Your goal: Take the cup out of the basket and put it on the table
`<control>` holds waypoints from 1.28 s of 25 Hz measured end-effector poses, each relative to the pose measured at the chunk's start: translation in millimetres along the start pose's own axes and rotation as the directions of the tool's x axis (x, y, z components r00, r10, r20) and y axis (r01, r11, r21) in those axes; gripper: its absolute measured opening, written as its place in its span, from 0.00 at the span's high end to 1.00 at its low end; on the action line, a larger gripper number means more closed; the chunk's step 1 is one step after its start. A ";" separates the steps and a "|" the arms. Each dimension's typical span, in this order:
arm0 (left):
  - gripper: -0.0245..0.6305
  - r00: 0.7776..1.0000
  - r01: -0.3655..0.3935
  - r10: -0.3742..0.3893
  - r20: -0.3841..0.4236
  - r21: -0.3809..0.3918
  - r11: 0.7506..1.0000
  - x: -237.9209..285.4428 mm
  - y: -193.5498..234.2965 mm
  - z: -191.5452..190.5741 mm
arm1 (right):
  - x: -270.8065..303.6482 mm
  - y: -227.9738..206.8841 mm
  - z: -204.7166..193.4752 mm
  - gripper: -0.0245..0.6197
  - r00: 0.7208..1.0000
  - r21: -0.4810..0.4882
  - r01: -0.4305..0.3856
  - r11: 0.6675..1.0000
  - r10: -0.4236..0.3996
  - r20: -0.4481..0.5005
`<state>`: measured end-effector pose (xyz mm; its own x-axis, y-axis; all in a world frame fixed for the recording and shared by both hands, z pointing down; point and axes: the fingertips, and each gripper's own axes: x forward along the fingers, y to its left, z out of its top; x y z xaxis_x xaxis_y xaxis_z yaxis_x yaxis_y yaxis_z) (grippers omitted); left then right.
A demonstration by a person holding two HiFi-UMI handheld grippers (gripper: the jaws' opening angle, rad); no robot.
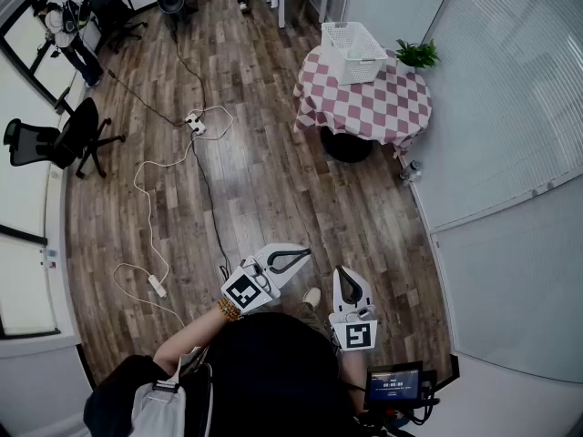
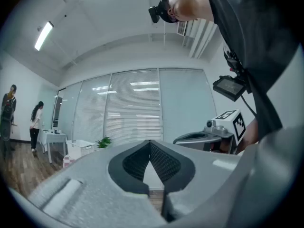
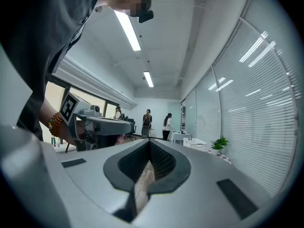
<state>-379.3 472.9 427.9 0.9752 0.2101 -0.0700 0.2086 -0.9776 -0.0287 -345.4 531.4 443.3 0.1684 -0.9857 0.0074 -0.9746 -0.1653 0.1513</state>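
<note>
The white basket [image 1: 353, 51] stands on a round table with a pink-checked cloth [image 1: 383, 107], far across the room at the upper right. No cup shows in any view. Both grippers are held close to the person's body, far from the table. My left gripper [image 1: 306, 253] is shut, its tips meeting with nothing between them [image 2: 150, 142]. To its right, my right gripper [image 1: 344, 270] is also shut and empty [image 3: 149, 140]. The basket shows small and distant in the left gripper view [image 2: 81, 148] and in the right gripper view [image 3: 194, 143].
A potted plant [image 1: 416, 55] stands on the table beside the basket. Cables and a power strip [image 1: 195, 124] lie across the wood floor between me and the table. Office chairs [image 1: 64, 139] and people [image 1: 68, 35] are at the left. A glass wall [image 1: 510, 107] runs along the right.
</note>
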 end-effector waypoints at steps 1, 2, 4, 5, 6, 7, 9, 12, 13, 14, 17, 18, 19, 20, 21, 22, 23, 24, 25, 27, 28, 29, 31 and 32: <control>0.96 1.000 -0.021 0.021 -0.002 -0.015 1.000 -17.5 6.2 -3.9 | 3.6 14.3 0.7 0.95 1.000 0.002 -0.006 1.000 0.006 -0.008; 0.96 0.999 -0.039 0.039 -0.005 -0.024 0.999 -35.1 12.1 -7.8 | 7.2 28.6 1.2 0.95 1.000 0.007 -0.013 1.000 0.013 -0.017; 0.96 0.998 -0.061 0.060 -0.015 -0.024 0.998 -70.3 21.9 -14.4 | 14.3 57.3 1.7 0.95 0.999 0.030 -0.037 0.999 0.038 -0.031; 0.96 0.998 -0.066 0.066 -0.023 -0.022 0.998 -87.2 25.7 -17.4 | 18.0 70.9 1.6 0.95 0.998 0.045 -0.051 0.998 0.053 -0.036; 0.96 0.997 -0.072 0.071 -0.031 -0.023 0.997 -102.9 29.1 -20.5 | 21.7 83.2 1.0 0.95 0.997 0.056 -0.061 0.997 0.063 -0.041; 0.96 0.996 -0.079 0.078 -0.037 -0.023 0.997 -117.4 32.6 -23.4 | 25.4 94.3 -1.0 0.95 0.996 0.061 -0.067 0.996 0.070 -0.048; 0.96 0.994 -0.099 0.097 -0.043 -0.025 0.995 -144.2 40.4 -27.4 | 32.2 115.8 -7.0 0.95 0.994 0.048 -0.082 0.995 0.085 -0.065; 0.96 0.989 -0.137 0.135 -0.055 -0.035 0.990 -179.3 56.0 -29.1 | 46.3 142.2 -6.1 0.95 0.990 0.042 -0.098 0.994 0.102 -0.095; 0.96 0.988 -0.148 0.146 -0.059 -0.038 0.988 -188.4 62.0 -29.2 | 51.0 148.5 -5.5 0.95 0.989 0.044 -0.102 0.994 0.106 -0.105; 0.96 0.986 -0.159 0.157 -0.061 -0.040 0.986 -196.2 68.1 -29.5 | 54.9 154.5 -6.4 0.95 0.988 0.045 -0.109 0.993 0.113 -0.110; 0.96 0.980 -0.191 0.187 -0.069 -0.046 0.981 -214.9 85.6 -32.1 | 64.6 169.2 -9.2 0.95 0.985 0.038 -0.130 0.991 0.134 -0.114; 0.96 0.978 -0.200 0.196 -0.070 -0.043 0.979 -219.1 90.7 -32.9 | 67.4 172.0 -9.8 0.95 0.984 0.037 -0.133 0.990 0.137 -0.117; 0.96 0.976 -0.208 0.205 -0.070 -0.040 0.977 -222.1 95.0 -33.4 | 69.8 173.5 -10.3 0.95 0.983 0.037 -0.136 0.990 0.139 -0.120; 0.96 0.975 -0.215 0.212 -0.069 -0.038 0.976 -224.1 98.6 -33.8 | 72.2 174.1 -10.8 0.95 0.983 0.038 -0.137 0.990 0.141 -0.121; 0.96 0.973 -0.221 0.218 -0.068 -0.038 0.974 -225.4 102.0 -34.4 | 75.3 174.1 -11.1 0.95 0.982 0.039 -0.138 0.990 0.142 -0.122; 0.96 0.972 -0.227 0.224 -0.070 -0.038 0.973 -225.9 105.5 -35.7 | 79.4 173.4 -11.3 0.95 0.982 0.043 -0.139 0.989 0.143 -0.124; 0.96 0.970 -0.234 0.230 -0.076 -0.039 0.972 -225.4 109.2 -38.2 | 84.7 172.2 -11.8 0.95 0.981 0.048 -0.140 0.989 0.145 -0.128; 0.96 0.968 -0.240 0.236 -0.087 -0.040 0.970 -223.8 113.2 -41.9 | 90.2 170.9 -13.1 0.95 0.980 0.053 -0.145 0.988 0.150 -0.129; 0.96 0.965 -0.246 0.241 -0.103 -0.040 0.968 -221.7 117.3 -46.1 | 95.2 170.2 -15.9 0.95 0.979 0.055 -0.156 0.986 0.161 -0.125; 0.96 0.960 -0.255 0.249 -0.128 -0.038 0.966 -217.2 126.4 -52.3 | 105.8 169.4 -20.4 0.95 0.976 0.060 -0.177 0.982 0.182 -0.116; 0.96 0.959 -0.258 0.251 -0.132 -0.038 0.965 -213.3 131.6 -52.8 | 112.1 166.6 -20.8 0.95 0.976 0.066 -0.182 0.981 0.188 -0.112; 0.96 0.959 -0.260 0.253 -0.131 -0.042 0.965 -207.0 136.2 -51.3 | 118.7 160.9 -21.0 0.95 0.975 0.075 -0.186 0.980 0.193 -0.110; 0.96 0.960 -0.260 0.252 -0.126 -0.057 0.964 -188.7 142.4 -45.6 | 131.0 144.9 -26.0 0.95 0.972 0.079 -0.202 0.976 0.210 -0.110; 0.96 0.959 -0.260 0.251 -0.130 -0.055 0.964 -179.2 145.1 -43.5 | 137.8 137.8 -30.3 0.95 0.969 0.074 -0.212 0.974 0.220 -0.109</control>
<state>-520.6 292.8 479.6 0.9974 -0.0460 0.0558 -0.0485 -0.9978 0.0456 -452.1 373.8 495.2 -0.0348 -0.9883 0.1487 -0.9963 0.0460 0.0724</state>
